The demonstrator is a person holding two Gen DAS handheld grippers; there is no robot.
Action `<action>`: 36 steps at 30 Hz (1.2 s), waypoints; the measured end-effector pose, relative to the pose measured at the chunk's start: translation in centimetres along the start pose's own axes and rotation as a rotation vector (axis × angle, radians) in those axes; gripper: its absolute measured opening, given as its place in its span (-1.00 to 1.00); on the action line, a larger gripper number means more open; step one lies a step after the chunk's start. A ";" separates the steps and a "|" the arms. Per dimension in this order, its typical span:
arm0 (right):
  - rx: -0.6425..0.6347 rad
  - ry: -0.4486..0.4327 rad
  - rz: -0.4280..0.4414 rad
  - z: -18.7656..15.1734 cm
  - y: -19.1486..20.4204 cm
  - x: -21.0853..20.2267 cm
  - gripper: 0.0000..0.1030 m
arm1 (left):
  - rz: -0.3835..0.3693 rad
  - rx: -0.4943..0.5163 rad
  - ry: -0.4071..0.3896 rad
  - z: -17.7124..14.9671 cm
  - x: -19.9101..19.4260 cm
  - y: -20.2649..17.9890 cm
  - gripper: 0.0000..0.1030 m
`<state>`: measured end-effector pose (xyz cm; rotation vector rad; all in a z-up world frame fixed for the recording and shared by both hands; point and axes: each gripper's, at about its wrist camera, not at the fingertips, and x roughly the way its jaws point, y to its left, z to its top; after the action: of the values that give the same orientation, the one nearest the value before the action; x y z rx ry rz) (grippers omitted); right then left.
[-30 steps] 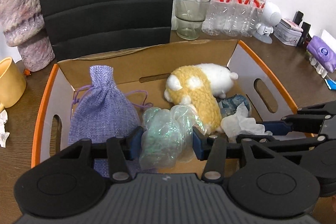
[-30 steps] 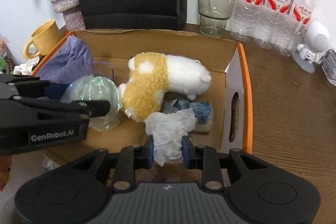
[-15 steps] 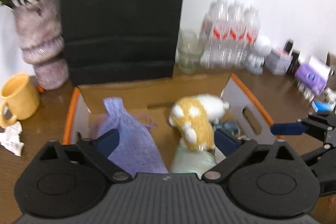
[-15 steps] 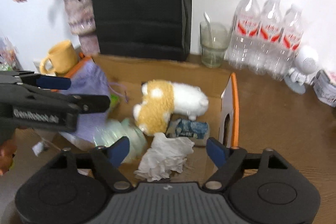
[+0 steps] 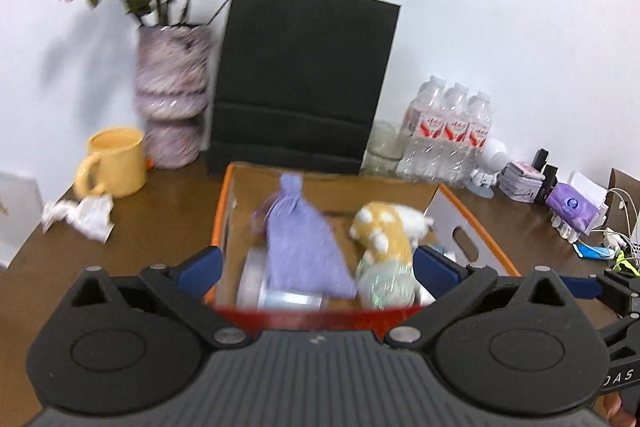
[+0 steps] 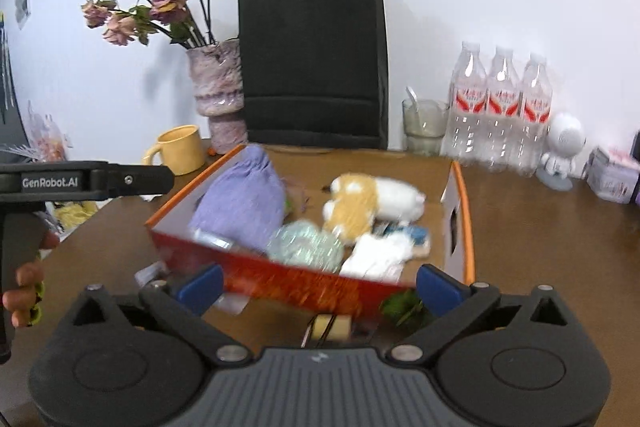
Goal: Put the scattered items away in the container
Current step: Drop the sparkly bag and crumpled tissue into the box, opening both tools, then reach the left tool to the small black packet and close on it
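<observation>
An orange-edged cardboard box (image 5: 476, 227) (image 6: 464, 187) sits mid-table. Inside lie a purple cloth pouch (image 5: 300, 239) (image 6: 240, 203), a yellow-and-white plush toy (image 5: 384, 231) (image 6: 372, 199), an iridescent plastic wad (image 5: 384, 279) (image 6: 304, 243), a white crumpled tissue (image 6: 380, 251) and a blue packet (image 6: 418, 235). My left gripper (image 5: 316, 267) is open and empty, held back above the box's near edge. My right gripper (image 6: 320, 283) is open and empty, also in front of the box. Small items (image 6: 400, 307) lie on the table before the box.
A black paper bag (image 5: 304, 79), a vase of dried flowers (image 5: 172, 99), a yellow mug (image 5: 114, 167), a glass (image 6: 424, 127) and three water bottles (image 6: 500, 111) stand behind the box. Crumpled paper (image 5: 80, 215) lies at the left. Clutter (image 5: 572, 207) sits at the right.
Both grippers opened, dropping the iridescent wad and the tissue into the box, then pulled back and up away from it.
</observation>
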<state>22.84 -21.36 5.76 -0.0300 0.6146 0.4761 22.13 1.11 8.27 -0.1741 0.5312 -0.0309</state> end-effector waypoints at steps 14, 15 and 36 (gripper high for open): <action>-0.004 -0.011 -0.019 -7.2 1.9 -2.2 1.00 | 0.088 -0.001 0.032 -8.0 -3.7 0.2 1.00; -0.007 -0.007 -0.018 -7.5 2.0 -2.3 1.00 | 0.091 0.000 0.032 -8.4 -3.9 0.2 1.00; -0.049 -0.004 -0.082 -10.4 2.8 -1.8 0.99 | 0.136 0.084 0.077 -11.8 -3.7 -1.2 1.00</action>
<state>14.67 -21.37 -1.48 -0.1002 0.5956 0.4117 13.01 -1.63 0.28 -0.0547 0.6164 0.0731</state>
